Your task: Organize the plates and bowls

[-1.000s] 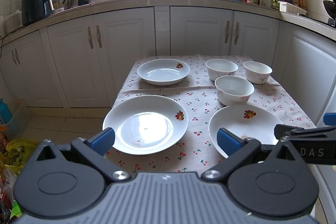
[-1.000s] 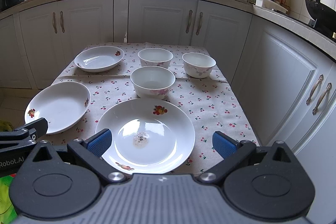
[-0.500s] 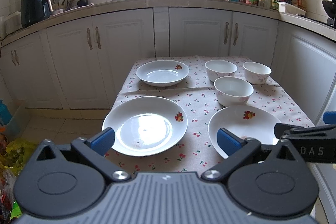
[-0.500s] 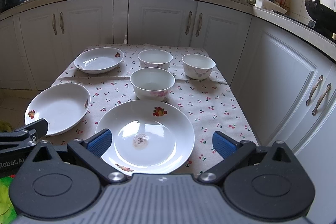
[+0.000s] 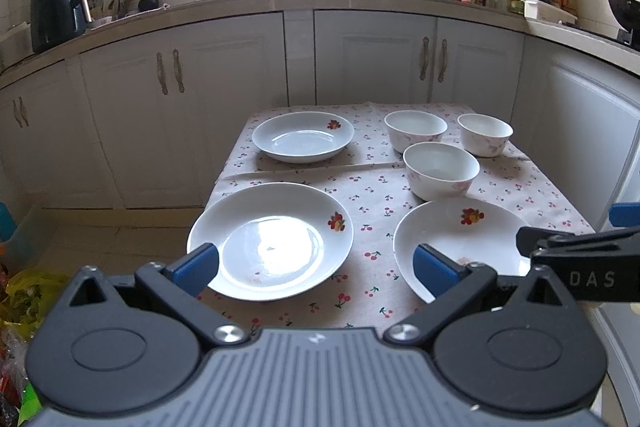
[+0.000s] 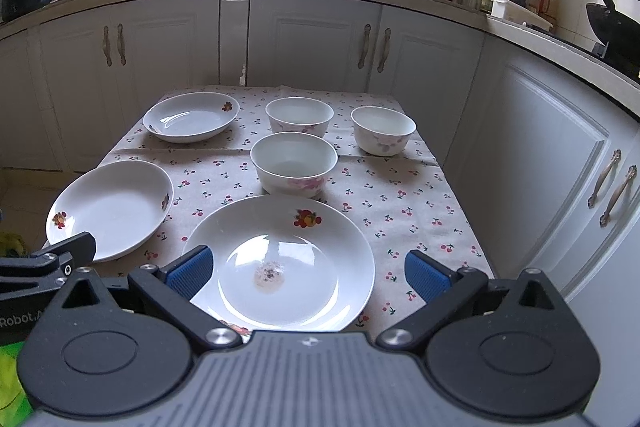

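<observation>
Since the earlier frames almost nothing has shifted: both grippers have held their place at the near edge of the table, drifting only slightly, and no dish has changed its spot.

Going from left to right, the left gripper [image 5: 314, 265] hangs low over the near-left plate [image 5: 272, 239], its blue pads set wide apart with nothing between them. This plate lies on the cherry-print tablecloth [image 5: 372, 195] close to the table's left edge, a fruit mark on its rim. Behind it, at the far left of the table, sits the far plate [image 5: 303, 135], a deeper dish.

Toward the middle, the near-right plate [image 6: 280, 263] lies directly ahead of the right gripper [image 6: 306, 269], whose jaws also stand wide and hold nothing; a small smudge shows in the plate's centre. Just behind this plate, nearly touching its far rim, stands the middle bowl [image 6: 294, 163], upright, with a pink flower pattern on its side. Behind it is the far-left bowl [image 6: 299, 115], and to the right, apart from both, the far-right bowl [image 6: 383, 130] stands near the table's right edge. All six dishes rest separately, none stacked.

White cabinets [image 6: 312, 39] run behind and to the right of the table.
</observation>
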Action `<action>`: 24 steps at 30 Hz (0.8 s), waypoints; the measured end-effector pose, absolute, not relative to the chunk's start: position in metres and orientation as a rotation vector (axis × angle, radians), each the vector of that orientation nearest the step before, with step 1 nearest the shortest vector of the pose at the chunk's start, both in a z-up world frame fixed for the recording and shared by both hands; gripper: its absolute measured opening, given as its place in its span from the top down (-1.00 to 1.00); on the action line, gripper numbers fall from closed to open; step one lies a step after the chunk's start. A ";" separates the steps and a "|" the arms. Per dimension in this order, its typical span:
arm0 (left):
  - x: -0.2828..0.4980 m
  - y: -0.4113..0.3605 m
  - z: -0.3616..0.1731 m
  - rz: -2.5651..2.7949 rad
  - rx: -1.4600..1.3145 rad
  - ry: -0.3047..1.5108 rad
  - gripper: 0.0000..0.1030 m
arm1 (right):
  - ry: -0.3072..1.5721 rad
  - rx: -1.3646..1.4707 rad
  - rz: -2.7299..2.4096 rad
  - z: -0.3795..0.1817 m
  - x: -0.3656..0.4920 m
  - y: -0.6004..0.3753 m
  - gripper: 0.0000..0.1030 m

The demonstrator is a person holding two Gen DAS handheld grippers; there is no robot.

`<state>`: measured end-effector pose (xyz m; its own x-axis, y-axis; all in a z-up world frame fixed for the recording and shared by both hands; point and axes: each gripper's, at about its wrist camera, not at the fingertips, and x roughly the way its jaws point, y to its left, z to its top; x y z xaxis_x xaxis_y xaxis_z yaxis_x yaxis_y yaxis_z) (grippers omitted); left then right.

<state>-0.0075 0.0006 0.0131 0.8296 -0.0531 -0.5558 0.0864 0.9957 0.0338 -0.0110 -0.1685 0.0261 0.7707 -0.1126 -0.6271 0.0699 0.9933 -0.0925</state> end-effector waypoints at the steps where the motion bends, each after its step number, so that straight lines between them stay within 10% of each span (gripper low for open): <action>1: -0.006 0.001 0.013 -0.076 0.059 0.590 -0.99 | 0.685 -0.065 -0.097 0.025 -0.009 -0.168 -1.00; 24: 0.033 0.020 -0.006 -0.100 0.066 0.563 -0.99 | 0.640 -0.164 0.041 0.022 0.034 -0.163 -1.00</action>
